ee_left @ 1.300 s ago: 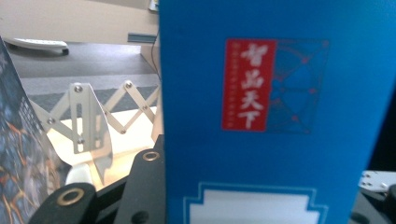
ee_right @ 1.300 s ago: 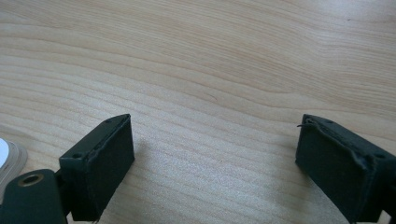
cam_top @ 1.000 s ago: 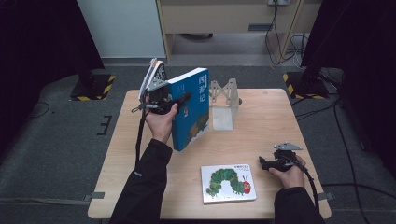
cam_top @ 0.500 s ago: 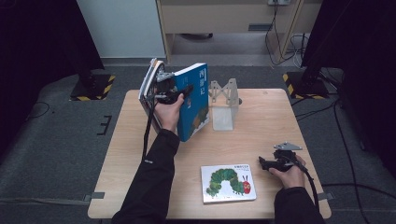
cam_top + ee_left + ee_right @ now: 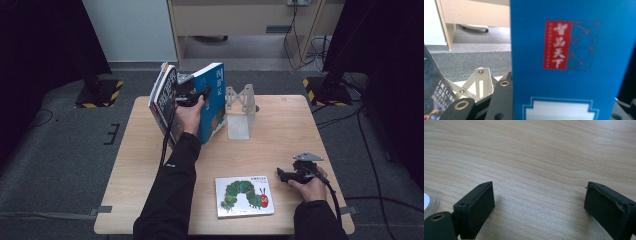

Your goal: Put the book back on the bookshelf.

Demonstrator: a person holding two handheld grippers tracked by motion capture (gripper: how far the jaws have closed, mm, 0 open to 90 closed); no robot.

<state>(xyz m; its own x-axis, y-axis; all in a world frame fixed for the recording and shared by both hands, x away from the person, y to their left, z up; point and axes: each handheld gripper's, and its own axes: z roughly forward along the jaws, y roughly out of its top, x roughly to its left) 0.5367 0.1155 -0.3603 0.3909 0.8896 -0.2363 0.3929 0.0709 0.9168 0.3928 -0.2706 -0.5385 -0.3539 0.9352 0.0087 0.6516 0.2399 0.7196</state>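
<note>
Care matters as the left hand-held gripper, clamped on the blue book tilted at the far left of the desk, sets it upright against the metal bookend, while the right hand-held gripper rests apart, empty, near the caterpillar book.

Hand-held gripper jaws wide apart over bare wooden table.

Black sleeves, black tongs with brass-ringed screws.
</note>
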